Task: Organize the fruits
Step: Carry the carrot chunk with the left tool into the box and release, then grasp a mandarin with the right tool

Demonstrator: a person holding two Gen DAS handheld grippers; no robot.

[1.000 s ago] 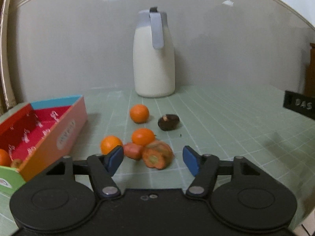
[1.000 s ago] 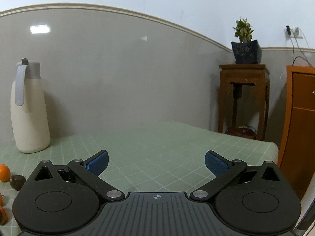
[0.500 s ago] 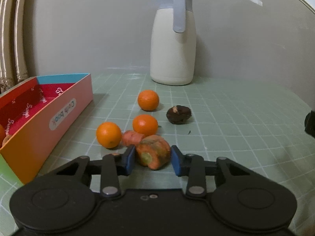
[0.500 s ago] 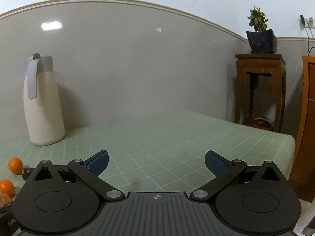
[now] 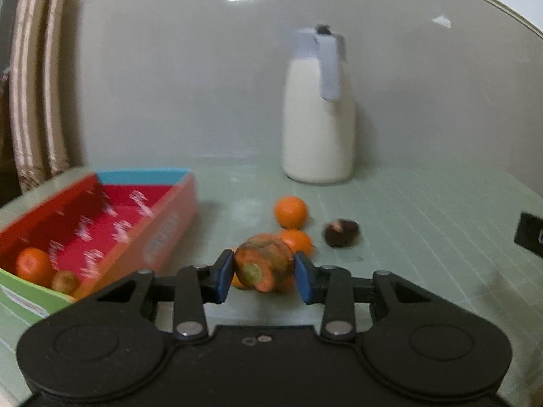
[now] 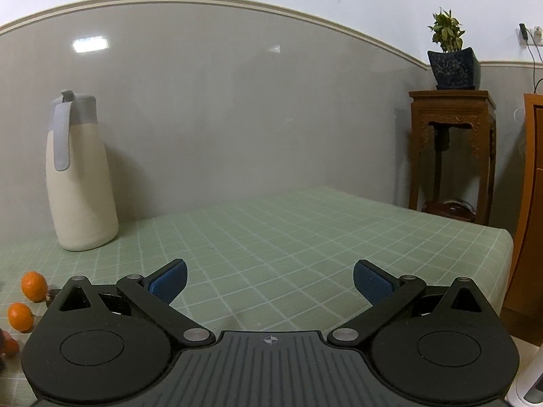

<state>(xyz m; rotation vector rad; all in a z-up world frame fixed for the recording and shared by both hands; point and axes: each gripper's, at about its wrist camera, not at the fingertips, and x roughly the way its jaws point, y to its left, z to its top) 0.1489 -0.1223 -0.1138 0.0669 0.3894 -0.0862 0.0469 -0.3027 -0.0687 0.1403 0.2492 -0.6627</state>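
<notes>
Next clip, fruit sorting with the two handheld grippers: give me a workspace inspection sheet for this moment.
Surface: green grid-patterned table cover, no spills seen.
Job's things: carrot piece clamped in the left gripper; two oranges and a dark fruit on the cover behind it; colourful box at left already holds an orange and a small brownish fruit.
Clutter: cream jug with a grey lid, upright by the wall.
Grippers: left gripper shut on the carrot piece, image blurred; right gripper open, nothing between its pads.
Cables: a cord hangs from a wall socket, far right, off the table.
Surroundings: potted plant on a carved wooden stand; grey wall.
</notes>
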